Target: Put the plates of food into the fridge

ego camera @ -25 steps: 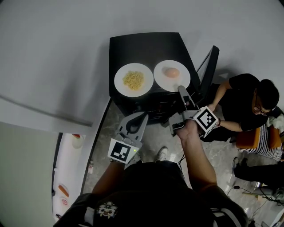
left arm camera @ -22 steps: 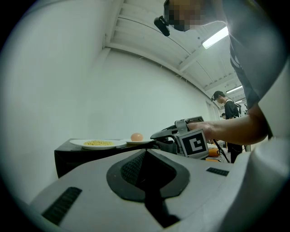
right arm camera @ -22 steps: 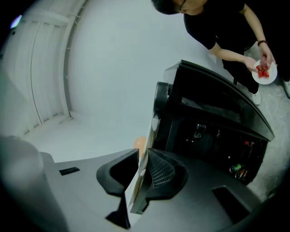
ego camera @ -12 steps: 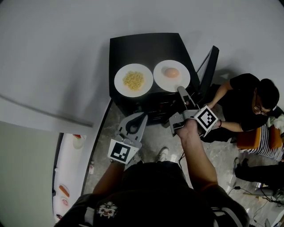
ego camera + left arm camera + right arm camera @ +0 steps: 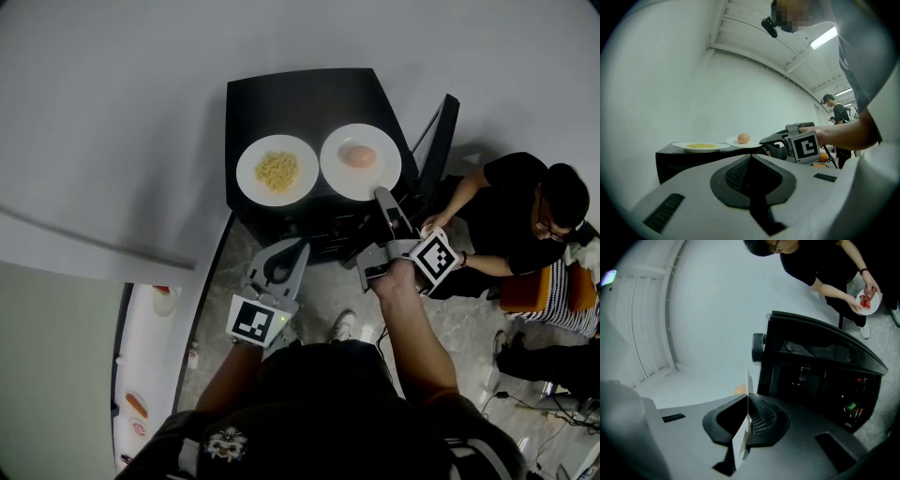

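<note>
Two white plates stand on top of a low black fridge [image 5: 300,94]: one with yellow noodles [image 5: 277,170] on the left, one with a brown egg [image 5: 361,161] on the right. My right gripper [image 5: 382,195] has just been closing its jaws and is shut on the egg plate's near rim; in the right gripper view that rim [image 5: 746,420] shows edge-on between the pads. My left gripper [image 5: 302,245] is shut and empty, held lower in front of the fridge. The left gripper view shows the noodle plate [image 5: 701,146], the egg [image 5: 743,138] and the right gripper [image 5: 774,145].
The fridge door [image 5: 439,141] stands open at the right, and the dark shelves [image 5: 820,380] hold bottles. A seated person [image 5: 525,211] is right of it, holding a small plate of red food [image 5: 868,300]. A white shelf [image 5: 150,375] with small items is at lower left.
My right gripper has crept slightly further onto the egg plate's near rim. The left gripper has stayed put.
</note>
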Demonstrator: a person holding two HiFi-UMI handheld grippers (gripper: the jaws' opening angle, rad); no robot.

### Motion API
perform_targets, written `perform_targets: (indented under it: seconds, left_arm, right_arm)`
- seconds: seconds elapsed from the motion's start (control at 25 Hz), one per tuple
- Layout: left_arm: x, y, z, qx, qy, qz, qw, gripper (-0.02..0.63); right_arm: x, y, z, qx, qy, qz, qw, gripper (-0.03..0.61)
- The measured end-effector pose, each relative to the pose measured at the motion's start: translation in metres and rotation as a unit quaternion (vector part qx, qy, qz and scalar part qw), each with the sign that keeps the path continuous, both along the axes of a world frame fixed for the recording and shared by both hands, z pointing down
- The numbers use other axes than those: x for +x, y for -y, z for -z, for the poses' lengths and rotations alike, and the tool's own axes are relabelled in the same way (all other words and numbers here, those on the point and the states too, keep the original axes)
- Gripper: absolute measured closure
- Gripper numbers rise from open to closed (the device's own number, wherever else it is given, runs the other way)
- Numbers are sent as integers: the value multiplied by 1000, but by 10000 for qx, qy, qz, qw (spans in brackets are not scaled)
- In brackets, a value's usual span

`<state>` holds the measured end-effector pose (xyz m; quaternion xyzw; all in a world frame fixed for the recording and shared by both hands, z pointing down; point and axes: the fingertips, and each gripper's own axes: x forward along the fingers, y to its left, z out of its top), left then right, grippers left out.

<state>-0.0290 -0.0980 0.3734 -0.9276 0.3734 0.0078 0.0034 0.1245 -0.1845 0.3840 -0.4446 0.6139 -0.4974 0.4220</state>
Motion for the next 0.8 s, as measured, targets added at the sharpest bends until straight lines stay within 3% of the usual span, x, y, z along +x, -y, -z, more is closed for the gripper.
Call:
perform_targets:
  seconds: [0.44,0.8]
  left_arm:
    - [0,5,-9,-98,103,0,9999,592]
    - [-6,5,-15,-121,182,37,9998,592]
  right_arm:
    - [7,-23,9,219,266,3,9994,549]
    - [2,-74,11,244,196,290,9991,549]
